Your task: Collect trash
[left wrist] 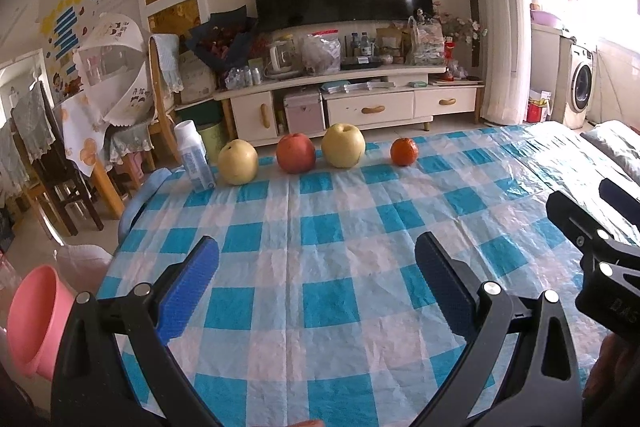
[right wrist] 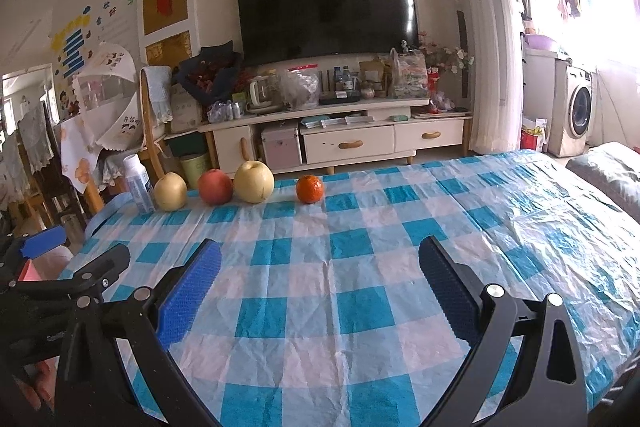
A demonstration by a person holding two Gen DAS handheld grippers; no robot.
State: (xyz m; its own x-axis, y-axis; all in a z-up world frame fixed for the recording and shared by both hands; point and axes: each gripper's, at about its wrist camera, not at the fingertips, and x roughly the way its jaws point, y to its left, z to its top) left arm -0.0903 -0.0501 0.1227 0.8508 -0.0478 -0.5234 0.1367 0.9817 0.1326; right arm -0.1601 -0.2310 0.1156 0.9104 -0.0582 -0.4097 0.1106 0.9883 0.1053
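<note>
A white plastic bottle [left wrist: 194,157] stands at the far left edge of the blue checked table [left wrist: 320,267]. Beside it in a row sit a yellow pear [left wrist: 238,162], a red apple [left wrist: 296,153], a second yellow pear [left wrist: 344,146] and an orange [left wrist: 404,151]. The same row shows in the right wrist view: bottle [right wrist: 138,183], pear [right wrist: 171,191], apple [right wrist: 215,187], pear [right wrist: 253,181], orange [right wrist: 309,189]. My left gripper [left wrist: 316,259] is open and empty over the table's near half. My right gripper [right wrist: 320,263] is open and empty, to the right of the left one.
A pink bin [left wrist: 34,319] with a white bag behind it stands on the floor off the table's left edge. Wooden chairs [left wrist: 60,163] stand at the left. A TV cabinet [left wrist: 352,99] is beyond the table. A grey sofa [right wrist: 612,179] lies at the right.
</note>
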